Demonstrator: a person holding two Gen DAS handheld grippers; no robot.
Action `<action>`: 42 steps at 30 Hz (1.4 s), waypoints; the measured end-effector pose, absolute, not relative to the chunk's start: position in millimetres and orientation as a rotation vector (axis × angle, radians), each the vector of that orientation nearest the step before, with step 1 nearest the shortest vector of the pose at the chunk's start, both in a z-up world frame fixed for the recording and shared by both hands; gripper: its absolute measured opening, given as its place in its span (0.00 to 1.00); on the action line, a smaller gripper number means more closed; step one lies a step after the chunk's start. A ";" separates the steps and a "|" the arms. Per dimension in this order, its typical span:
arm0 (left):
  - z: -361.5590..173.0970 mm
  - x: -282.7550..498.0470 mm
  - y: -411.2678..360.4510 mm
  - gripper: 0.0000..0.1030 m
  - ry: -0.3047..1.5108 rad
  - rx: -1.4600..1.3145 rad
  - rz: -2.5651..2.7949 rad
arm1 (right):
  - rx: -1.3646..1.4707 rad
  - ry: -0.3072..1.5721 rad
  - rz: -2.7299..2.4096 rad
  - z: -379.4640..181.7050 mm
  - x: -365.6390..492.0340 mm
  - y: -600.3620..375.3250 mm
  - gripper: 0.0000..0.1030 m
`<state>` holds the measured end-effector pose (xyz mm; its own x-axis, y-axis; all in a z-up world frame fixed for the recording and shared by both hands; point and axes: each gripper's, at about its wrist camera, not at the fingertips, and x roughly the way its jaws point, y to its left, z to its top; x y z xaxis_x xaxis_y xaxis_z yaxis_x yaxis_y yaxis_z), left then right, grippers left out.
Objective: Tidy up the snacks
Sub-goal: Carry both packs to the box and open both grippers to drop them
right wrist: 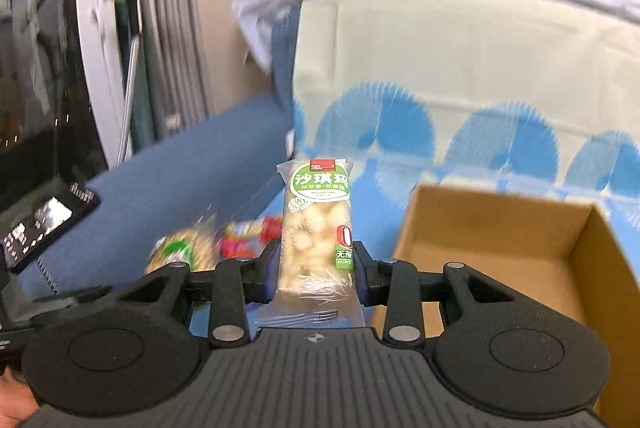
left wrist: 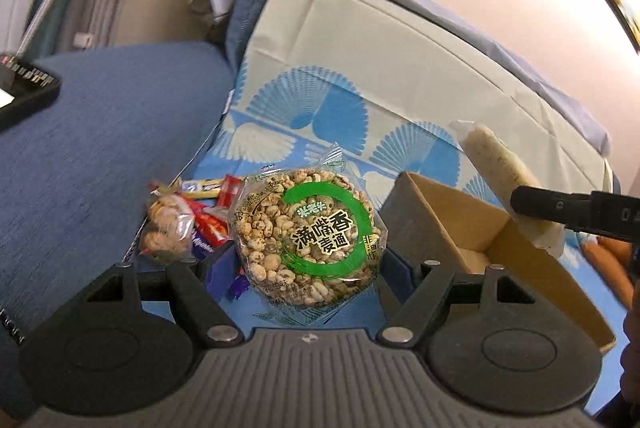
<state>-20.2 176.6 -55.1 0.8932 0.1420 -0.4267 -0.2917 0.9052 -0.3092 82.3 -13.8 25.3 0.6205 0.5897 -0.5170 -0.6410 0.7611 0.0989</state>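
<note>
Left gripper point(left wrist: 310, 264) clamped on round puffed-grain pack point(left wrist: 306, 238). Right gripper point(right wrist: 314, 268) clamped on long sachima bar point(right wrist: 316, 224), upright. Cardboard box point(right wrist: 600, 268) at 3 o'clock; loose snack pile point(left wrist: 188, 224) at 9 o'clock.

round puffed-grain pack point(left wrist: 308, 240): beige grains, green ring, black-and-white characters; long bar pack point(right wrist: 318, 228): cream, green label, red tag; box point(right wrist: 560, 252) plain brown; cloth point(left wrist: 340, 108) pale with blue fan pattern; small wrappers point(left wrist: 212, 224) red, purple; sofa point(left wrist: 100, 148) blue
</note>
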 end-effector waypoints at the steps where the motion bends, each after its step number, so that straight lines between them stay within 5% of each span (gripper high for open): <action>1: -55.0 -18.0 173.7 0.78 0.410 -0.358 0.230 | -0.088 0.543 0.700 22.0 84.3 -21.5 0.36; 22: -15.1 41.1 129.6 0.78 0.587 -0.352 0.260 | 0.053 0.661 0.476 -12.1 127.6 -81.9 0.36; 42: 28.1 124.9 20.0 0.78 0.521 -0.260 0.032 | 0.138 0.605 0.156 -10.4 152.6 -146.5 0.35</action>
<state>124.9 20.0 28.1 0.8674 -0.0354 -0.4963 -0.0964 0.9666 -0.2373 152.6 -146.5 -10.4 0.8115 0.1861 -0.5538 -0.1057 0.9790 0.1742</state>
